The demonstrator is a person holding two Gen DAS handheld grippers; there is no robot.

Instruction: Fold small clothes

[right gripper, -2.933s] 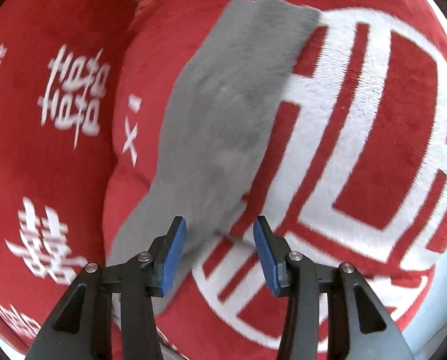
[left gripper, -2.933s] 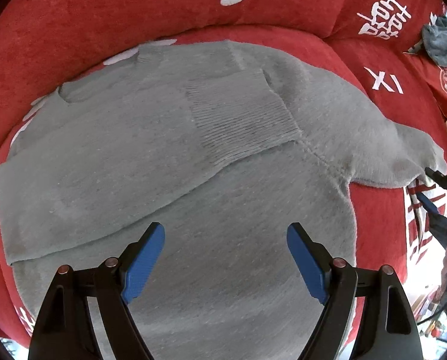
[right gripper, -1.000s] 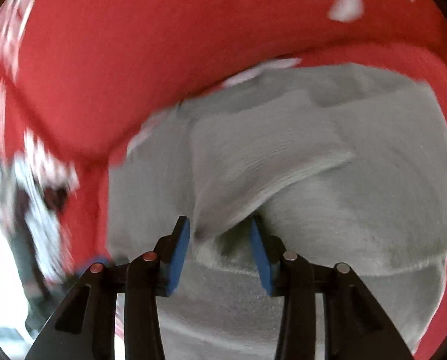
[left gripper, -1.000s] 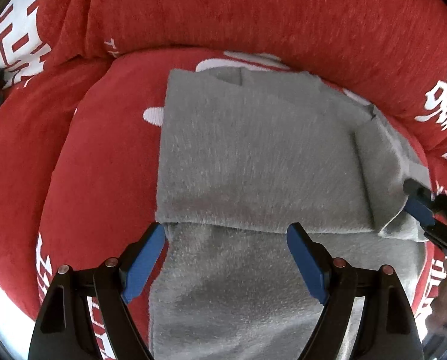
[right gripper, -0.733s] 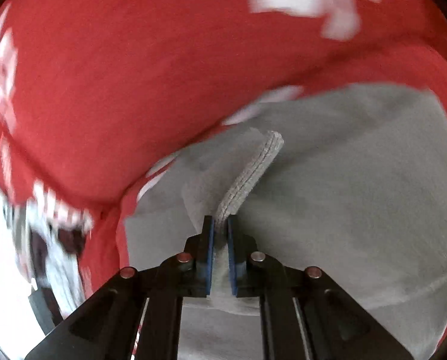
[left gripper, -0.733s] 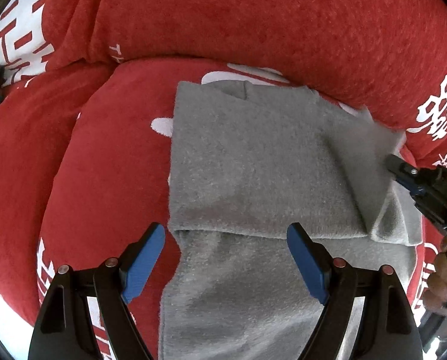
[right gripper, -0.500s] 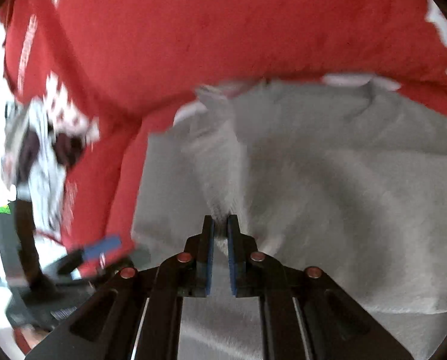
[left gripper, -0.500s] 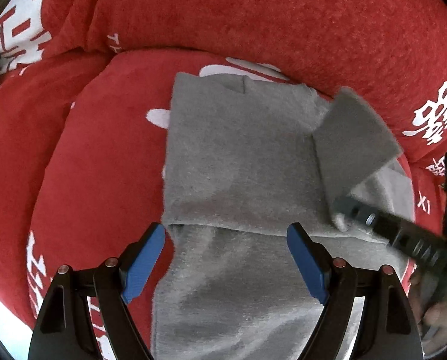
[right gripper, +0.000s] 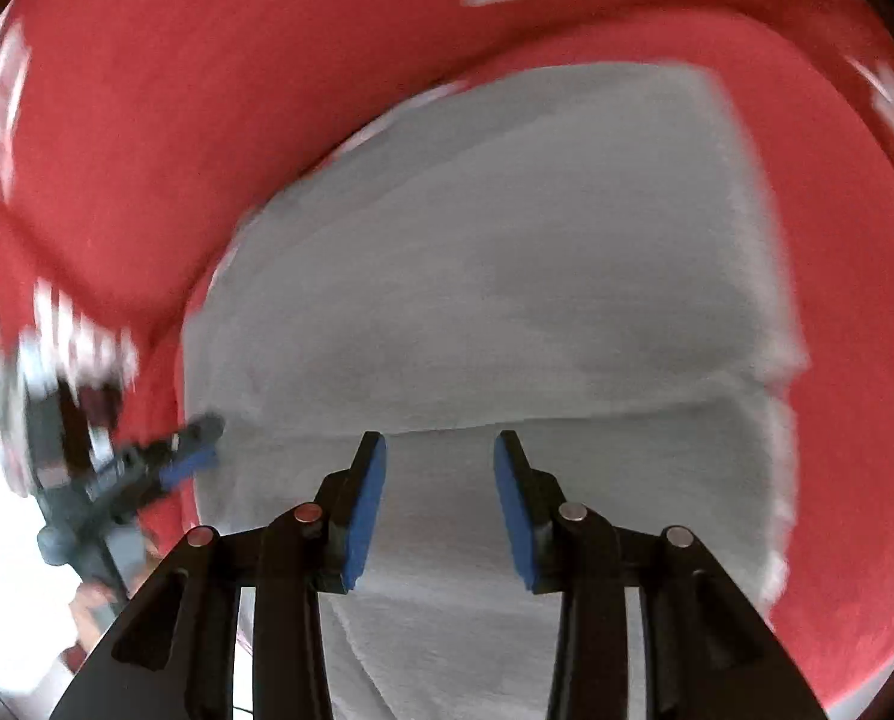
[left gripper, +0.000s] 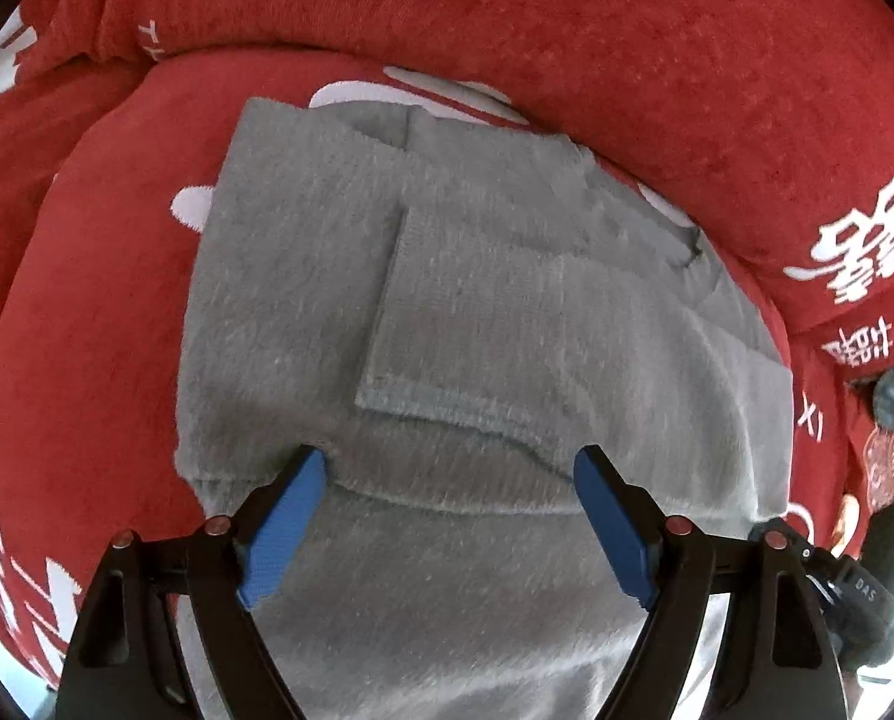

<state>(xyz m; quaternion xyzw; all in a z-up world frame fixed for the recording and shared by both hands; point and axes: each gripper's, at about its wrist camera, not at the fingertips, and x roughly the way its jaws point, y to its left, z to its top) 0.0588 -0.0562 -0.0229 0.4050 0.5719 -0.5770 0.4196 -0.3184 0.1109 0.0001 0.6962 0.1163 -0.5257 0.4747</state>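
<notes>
Sofa (left gripper: 567, 48): a red plush seat with white lettering is carrying the work, its cushion sagging softly under the load.
Sweater (left gripper: 477, 330): a grey fuzzy knit is lying flat on the seat cushion, both sleeves lying folded across the chest, hem end running toward the cameras.
Handling: it is looking light, limp and thick-piled; likely clinging to itself rather than sliding, and stretching if dragged by one corner.
Where to hold: the two hem corners, or the side edges just below the sleeve fold, are offering the cleanest pinch.
Left gripper (left gripper: 447, 510): hovering just over the sleeve edge, jaws spread wide, holding nothing.
Right gripper (right gripper: 438, 504): hanging over the lower body, jaws parted, nothing between them; its view is blurring.
</notes>
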